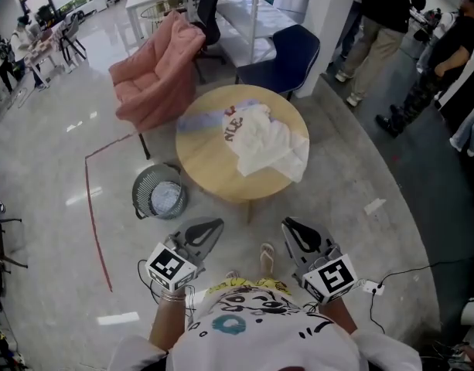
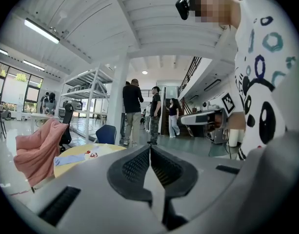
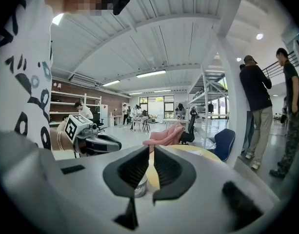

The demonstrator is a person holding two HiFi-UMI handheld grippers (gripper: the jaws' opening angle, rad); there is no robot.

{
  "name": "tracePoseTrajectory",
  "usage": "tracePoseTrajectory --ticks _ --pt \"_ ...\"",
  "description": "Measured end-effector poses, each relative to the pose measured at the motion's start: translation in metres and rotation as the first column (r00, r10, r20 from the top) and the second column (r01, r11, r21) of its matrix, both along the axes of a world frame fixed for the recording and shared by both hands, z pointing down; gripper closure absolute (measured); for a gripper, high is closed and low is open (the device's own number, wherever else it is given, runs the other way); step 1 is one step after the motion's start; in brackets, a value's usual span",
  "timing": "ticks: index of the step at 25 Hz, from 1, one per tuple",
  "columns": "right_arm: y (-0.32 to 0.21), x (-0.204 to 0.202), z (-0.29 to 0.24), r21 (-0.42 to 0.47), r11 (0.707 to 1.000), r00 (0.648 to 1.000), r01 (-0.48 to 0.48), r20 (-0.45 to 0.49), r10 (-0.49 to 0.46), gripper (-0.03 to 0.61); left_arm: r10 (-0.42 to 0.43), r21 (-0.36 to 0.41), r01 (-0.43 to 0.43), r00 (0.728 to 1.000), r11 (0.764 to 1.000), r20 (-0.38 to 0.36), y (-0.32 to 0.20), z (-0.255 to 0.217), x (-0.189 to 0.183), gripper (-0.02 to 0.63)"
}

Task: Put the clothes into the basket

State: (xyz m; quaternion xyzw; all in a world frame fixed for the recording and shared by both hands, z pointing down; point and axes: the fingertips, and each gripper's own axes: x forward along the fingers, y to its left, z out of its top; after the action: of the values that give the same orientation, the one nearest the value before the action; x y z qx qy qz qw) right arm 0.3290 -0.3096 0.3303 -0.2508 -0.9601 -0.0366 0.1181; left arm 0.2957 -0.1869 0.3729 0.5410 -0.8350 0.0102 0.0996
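On the round table [image 1: 209, 168] lie a white T-shirt [image 1: 264, 139] and a light blue garment [image 1: 199, 124]. The mesh basket [image 1: 159, 192] stands on the floor just beside the table, at its left in the head view. Left gripper [image 1: 208, 227] and right gripper [image 1: 293, 229]: jaws closed together, nothing held, both apart from the table.

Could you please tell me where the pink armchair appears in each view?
Head view: pink armchair, upper left, behind the round table.
Left gripper view: pink armchair at the left edge.
Right gripper view: pink armchair at centre, just above the jaws.
Shared landmark: the round table.
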Motion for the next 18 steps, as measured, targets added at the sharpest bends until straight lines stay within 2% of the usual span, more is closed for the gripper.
tracePoseTrajectory --ticks 4,13,18 --pt "-0.021 -0.017 -0.004 -0.006 1.000 1.000 0.007 0.015 -0.007 0.548 -0.001 -0.005 0.001 1.000 1.000 0.005 -0.020 -0.004 -0.014 0.594" --pt "-0.076 -0.071 -0.018 -0.020 0.999 0.998 0.040 0.047 -0.039 0.548 -0.042 0.008 0.041 0.997 0.999 0.071 -0.075 -0.023 -0.064 0.594" --pt "-0.100 -0.081 -0.030 -0.010 0.994 0.991 0.111 0.071 -0.110 0.548 -0.101 0.004 0.101 0.991 0.995 0.091 -0.098 -0.041 -0.072 0.594"
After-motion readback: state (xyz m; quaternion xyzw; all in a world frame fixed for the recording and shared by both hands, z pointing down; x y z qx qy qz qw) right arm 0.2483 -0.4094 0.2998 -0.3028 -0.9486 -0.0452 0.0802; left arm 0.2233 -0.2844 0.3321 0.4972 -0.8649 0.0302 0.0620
